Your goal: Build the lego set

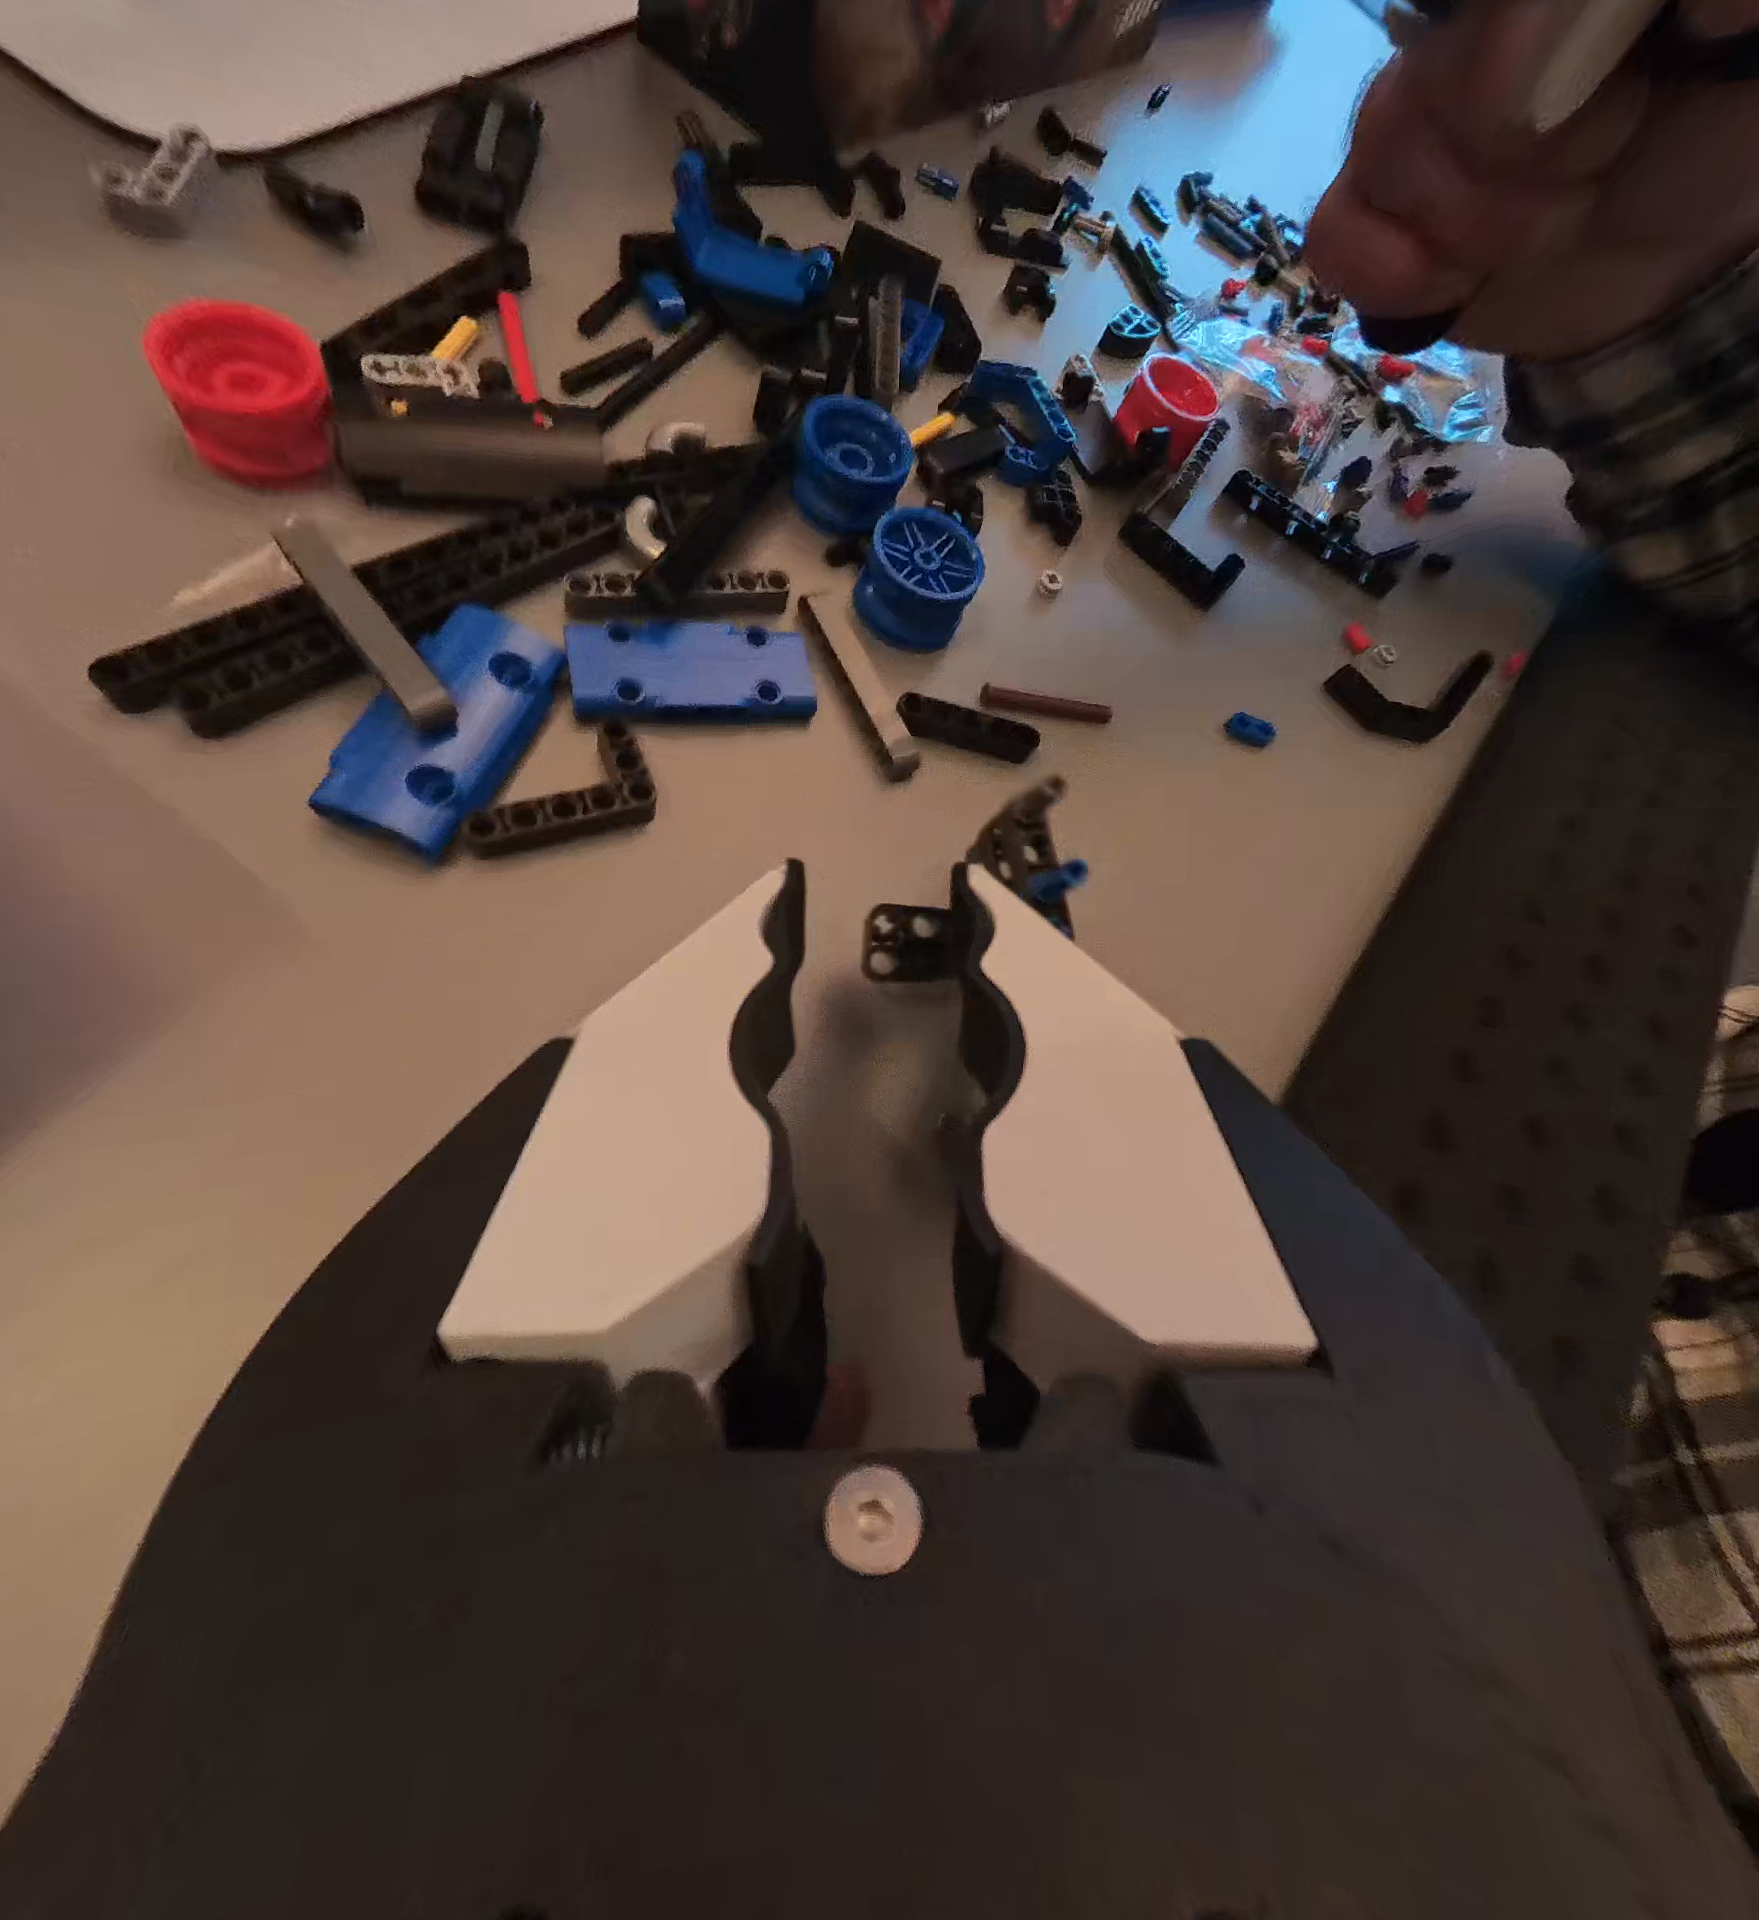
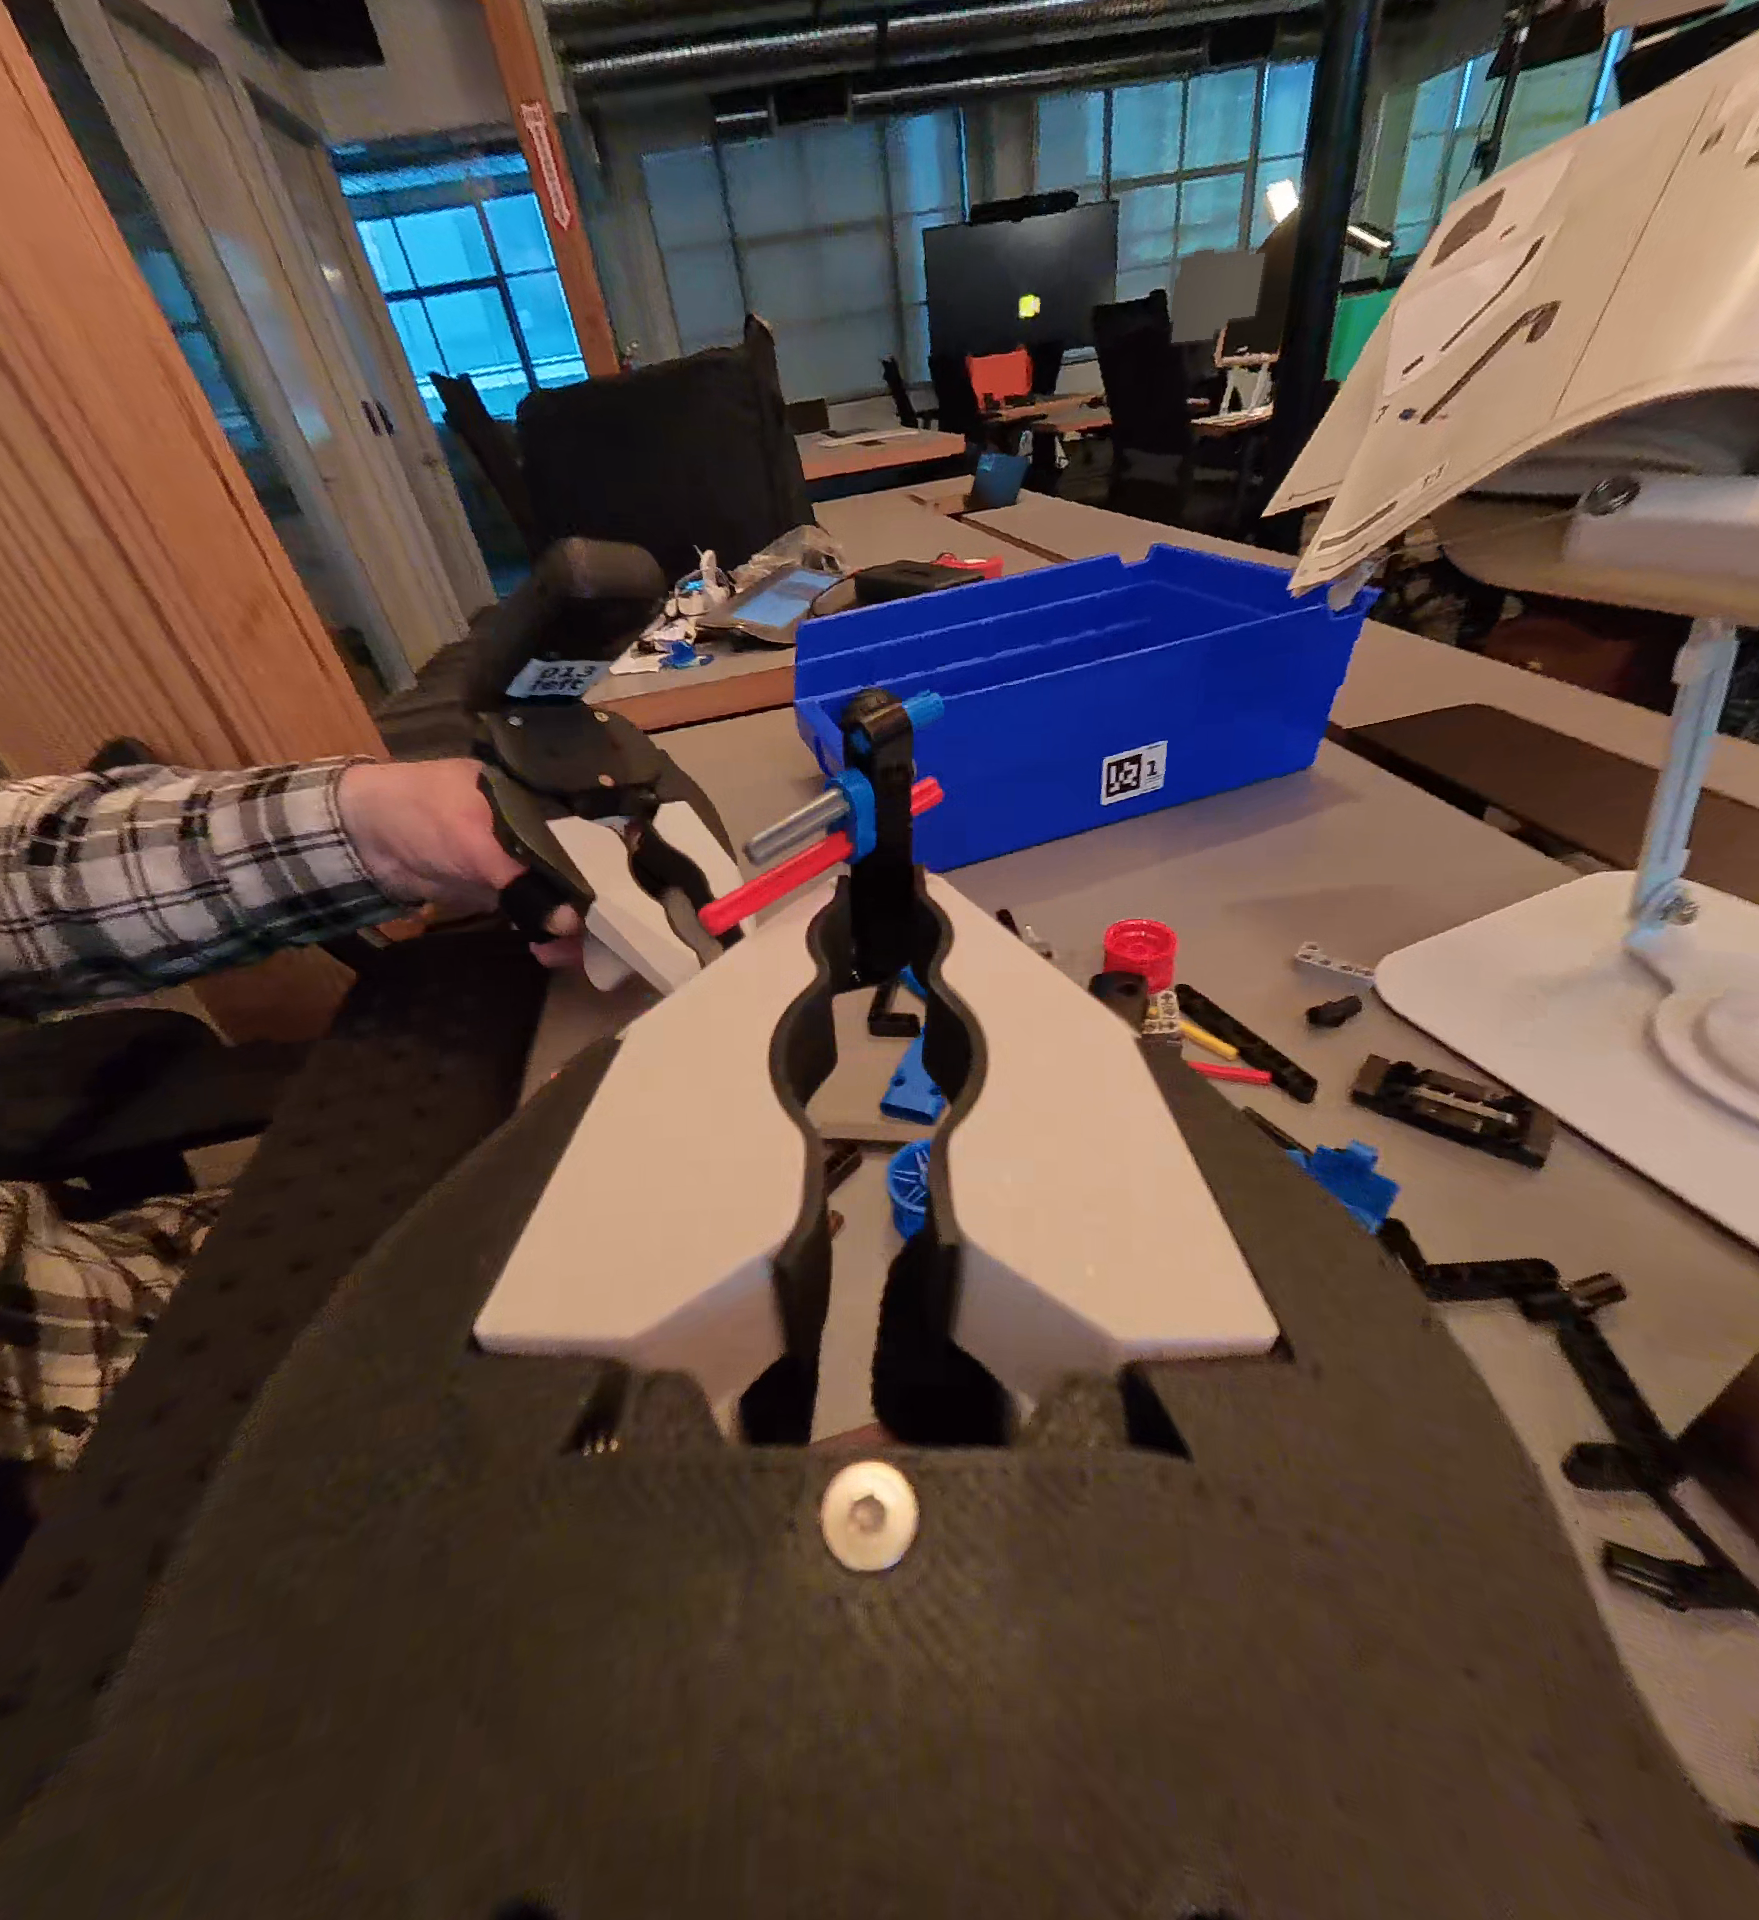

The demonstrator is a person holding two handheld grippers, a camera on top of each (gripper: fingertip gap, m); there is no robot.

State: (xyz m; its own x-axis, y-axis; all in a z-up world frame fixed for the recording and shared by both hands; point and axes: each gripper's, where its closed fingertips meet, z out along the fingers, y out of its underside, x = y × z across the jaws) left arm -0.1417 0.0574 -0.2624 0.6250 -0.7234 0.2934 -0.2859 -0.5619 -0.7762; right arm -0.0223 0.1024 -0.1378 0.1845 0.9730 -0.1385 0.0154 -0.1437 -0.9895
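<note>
My right gripper (image 2: 875, 914) is shut on a small Lego assembly (image 2: 883, 790) and holds it upright above the table. The assembly is a black beam with blue connectors, a grey axle and a red axle (image 2: 781, 878) sticking out to the left. My left gripper (image 1: 880, 883) is open and empty, low over the grey table (image 1: 439, 1039). A small black holed piece (image 1: 901, 940) lies on the table by its right fingertip, and a black curved piece with a blue pin (image 1: 1031, 847) lies just beyond. The left gripper also shows in the right wrist view (image 2: 683, 909), close to the red axle's end.
Loose parts cover the table: a red wheel (image 1: 236, 390), blue wheels (image 1: 916, 577), blue panels (image 1: 688, 670), black beams. A blue bin (image 2: 1062, 707) stands behind. An instruction booklet (image 2: 1581, 312) rests on a white stand (image 2: 1633, 1039) at right. The table edge (image 1: 1374, 987) runs along the right. One gripper's finger ends stand about 20 centimeters off the other's. My right tips are about 20 centimeters from the red wheel (image 1: 236, 390), my left tips only 15 centimeters. The right camera catches it too, in the right wrist view (image 2: 1121, 939).
</note>
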